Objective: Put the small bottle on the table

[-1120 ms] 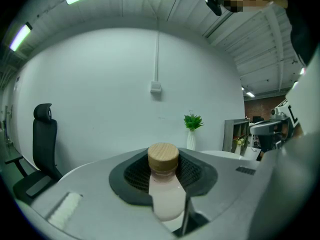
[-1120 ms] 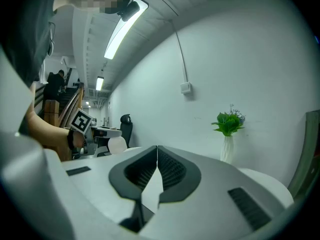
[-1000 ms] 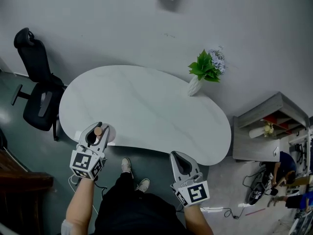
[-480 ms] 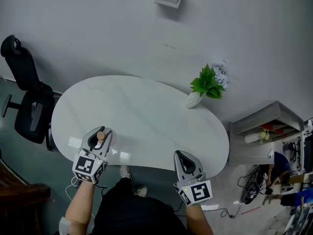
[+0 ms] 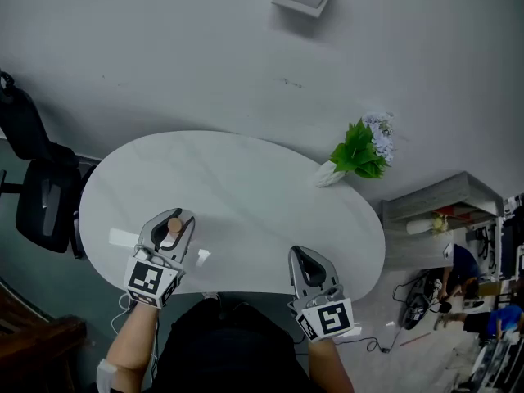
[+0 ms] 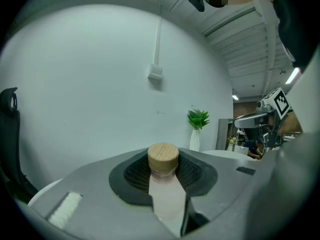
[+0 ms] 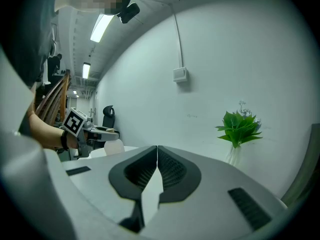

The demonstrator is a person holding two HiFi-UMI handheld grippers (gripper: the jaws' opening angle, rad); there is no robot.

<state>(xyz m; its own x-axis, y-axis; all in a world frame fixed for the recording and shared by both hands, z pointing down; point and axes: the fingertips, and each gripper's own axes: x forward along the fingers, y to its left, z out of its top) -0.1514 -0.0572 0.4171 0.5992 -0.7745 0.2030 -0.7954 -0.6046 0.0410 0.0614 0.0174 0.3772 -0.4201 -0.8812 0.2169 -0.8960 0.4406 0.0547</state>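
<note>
Both claws have come forward: the left claw (image 5: 166, 229) now sits over the table (image 5: 246, 178) near its front edge, and the right claw (image 7: 157, 156) has just crossed that edge. The left is clamped on the small bottle (image 6: 164, 179), upright, pinched just under its tan cap and held above the table. Bottle looks light, stiff, smooth-sided, likely slippery; neck grip seems right. Right claw closed, empty. Both forearms reach forward, claws tipped slightly down.

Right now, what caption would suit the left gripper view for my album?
Left gripper holding a small wooden-capped bottle, with a green plant ahead.
</note>
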